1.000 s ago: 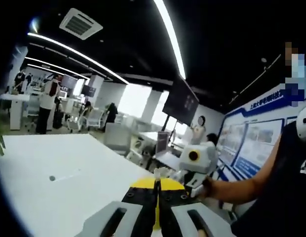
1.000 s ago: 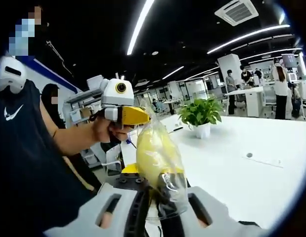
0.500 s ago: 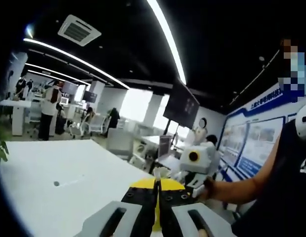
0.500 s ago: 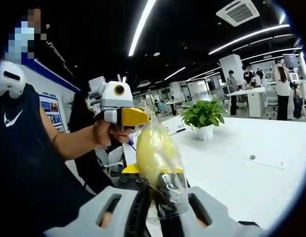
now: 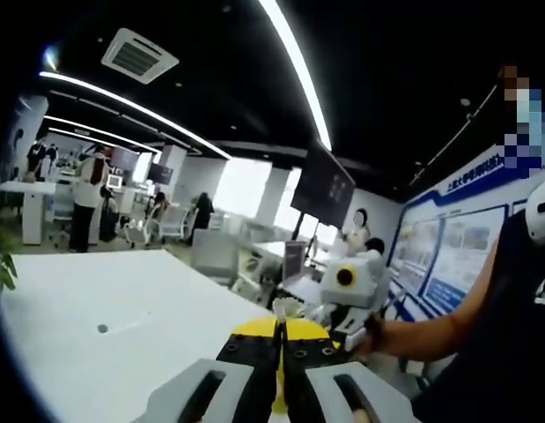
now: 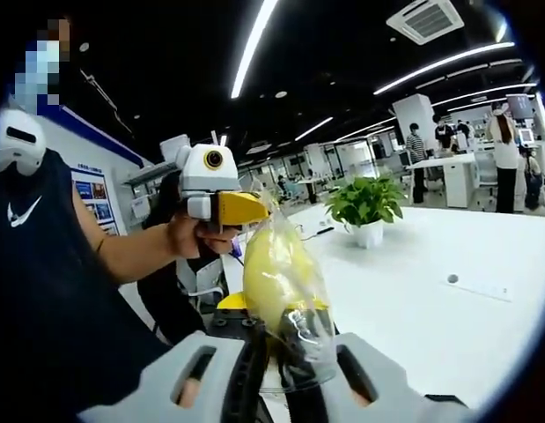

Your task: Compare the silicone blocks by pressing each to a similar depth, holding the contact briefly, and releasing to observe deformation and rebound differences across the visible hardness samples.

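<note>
A clear plastic bag (image 6: 300, 304) with a pale yellow silicone block (image 6: 272, 263) inside stands up between the jaws of my right gripper (image 6: 276, 330), which is shut on the bag's lower part. The left gripper (image 6: 257, 210), held in a hand, comes in from the left, and its yellow tips meet the bag's top corner. In the left gripper view, my left gripper (image 5: 279, 324) has its jaws pressed together on a crinkled edge of film. The right gripper (image 5: 302, 310) faces it closely. Both are held in the air above the table edge.
A white table (image 6: 430, 308) spreads to the right with a potted plant (image 6: 364, 204) on it; the same table (image 5: 122, 335) lies left in the left gripper view. The person's arm (image 6: 122, 251) and dark shirt are close on the left. Several people stand at far desks.
Both grippers keep their hold on the bag. The views have drifted slightly, and a person in the background of the right gripper view has walked behind the left gripper.
</note>
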Demonstrator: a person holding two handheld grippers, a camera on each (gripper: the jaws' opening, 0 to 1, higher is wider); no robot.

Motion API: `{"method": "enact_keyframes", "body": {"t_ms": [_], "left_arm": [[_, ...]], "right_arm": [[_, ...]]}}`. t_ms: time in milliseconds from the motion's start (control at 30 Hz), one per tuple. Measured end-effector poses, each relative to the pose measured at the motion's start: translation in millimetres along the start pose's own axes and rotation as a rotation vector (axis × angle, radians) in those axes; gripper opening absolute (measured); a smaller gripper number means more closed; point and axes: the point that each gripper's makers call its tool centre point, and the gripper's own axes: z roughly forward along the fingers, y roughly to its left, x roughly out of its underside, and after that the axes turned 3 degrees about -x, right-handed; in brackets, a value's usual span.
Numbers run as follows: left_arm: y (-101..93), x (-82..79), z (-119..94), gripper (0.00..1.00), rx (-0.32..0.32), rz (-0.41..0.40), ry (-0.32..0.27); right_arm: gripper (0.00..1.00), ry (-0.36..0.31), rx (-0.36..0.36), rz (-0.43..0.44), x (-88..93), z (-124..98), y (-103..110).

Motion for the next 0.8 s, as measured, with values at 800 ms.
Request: {"method": "enact_keyframes", "body": {"t_ms": [800], "left_arm": [[-1.4, -8.3, -2.7, 0.00, -0.027, -0.005, 0.010]], "right_arm": [[0.09, -0.102, -0.025, -0.002, -4.7, 6.9, -3.0]]}}
